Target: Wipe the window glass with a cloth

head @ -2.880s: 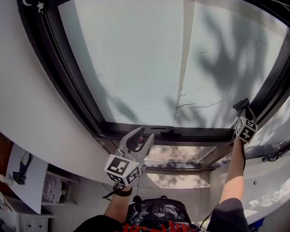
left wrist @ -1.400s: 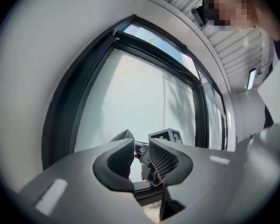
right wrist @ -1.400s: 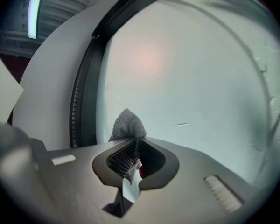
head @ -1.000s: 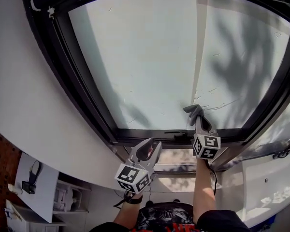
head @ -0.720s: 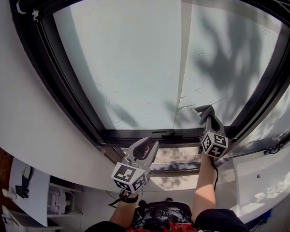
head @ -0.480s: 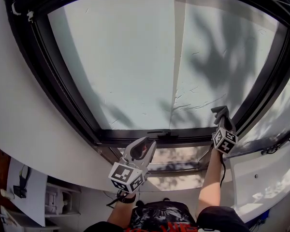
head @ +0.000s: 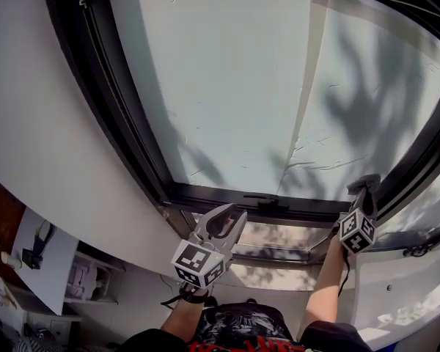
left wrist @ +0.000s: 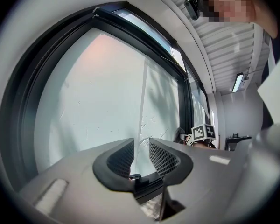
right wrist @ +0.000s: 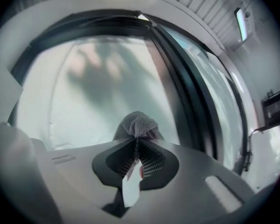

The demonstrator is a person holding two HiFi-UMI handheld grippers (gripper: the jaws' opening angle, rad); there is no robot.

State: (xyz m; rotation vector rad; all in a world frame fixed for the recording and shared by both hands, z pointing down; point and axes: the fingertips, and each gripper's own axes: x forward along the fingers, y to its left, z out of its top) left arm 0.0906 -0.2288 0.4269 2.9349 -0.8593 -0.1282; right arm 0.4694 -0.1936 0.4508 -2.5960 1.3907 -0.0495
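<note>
Your right gripper [right wrist: 136,143]: clamped on grey cloth [right wrist: 137,124], bunched against window glass [head: 242,86], near right corner | your left gripper [head: 231,215]: jaws parted, empty, below black frame [head: 132,138] | frame's handle [head: 262,199]: between both grippers, nearer the left.

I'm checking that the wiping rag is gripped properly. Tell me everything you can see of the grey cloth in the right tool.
The grey, waffle-textured cloth is bunched into a small rounded wad. The right tool is shut on it, pinching its gathered base so the wad bulges out in front. A white strip, perhaps its label, hangs below the jaws. The wad sits low on the frosted window glass, apparently against the pane, beside the dark window frame.
</note>
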